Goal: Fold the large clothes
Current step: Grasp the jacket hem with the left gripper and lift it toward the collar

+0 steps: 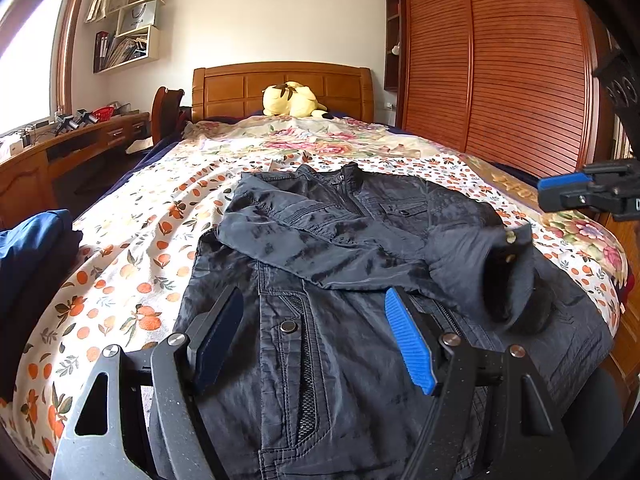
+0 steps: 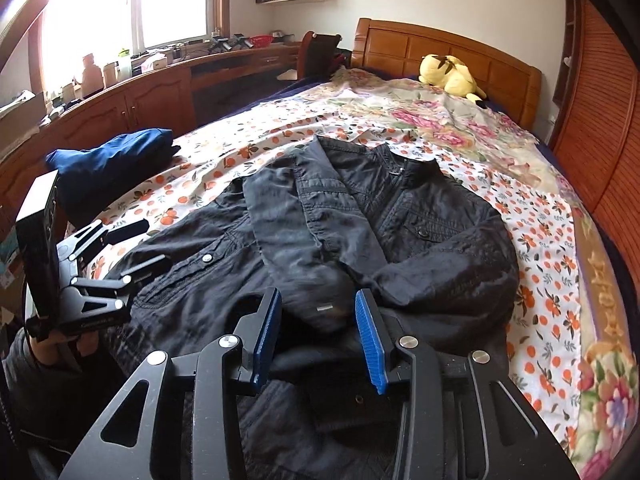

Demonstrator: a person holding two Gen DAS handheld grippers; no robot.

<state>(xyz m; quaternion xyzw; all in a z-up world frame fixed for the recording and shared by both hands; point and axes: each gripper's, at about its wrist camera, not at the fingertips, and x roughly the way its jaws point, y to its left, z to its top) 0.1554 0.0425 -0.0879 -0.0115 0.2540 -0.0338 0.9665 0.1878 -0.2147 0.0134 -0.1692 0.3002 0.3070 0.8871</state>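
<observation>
A dark grey jacket (image 1: 344, 264) lies front-up on the flowered bedspread, collar toward the headboard, both sleeves folded across its chest. It also shows in the right wrist view (image 2: 360, 232). My left gripper (image 1: 316, 316) is open and empty, hovering over the jacket's lower left front near a snap pocket. My right gripper (image 2: 318, 320) is open and empty, over the hem, with a sleeve cuff (image 2: 328, 304) lying between its fingers. The left gripper also shows at the left of the right wrist view (image 2: 136, 244), and the right gripper at the right edge of the left wrist view (image 1: 560, 192).
A blue folded garment (image 2: 108, 160) lies at the bed's left edge. A yellow plush toy (image 1: 292, 100) sits by the wooden headboard (image 1: 280, 84). A wooden desk (image 2: 160, 84) runs along the left; a slatted wardrobe (image 1: 500, 60) stands on the right.
</observation>
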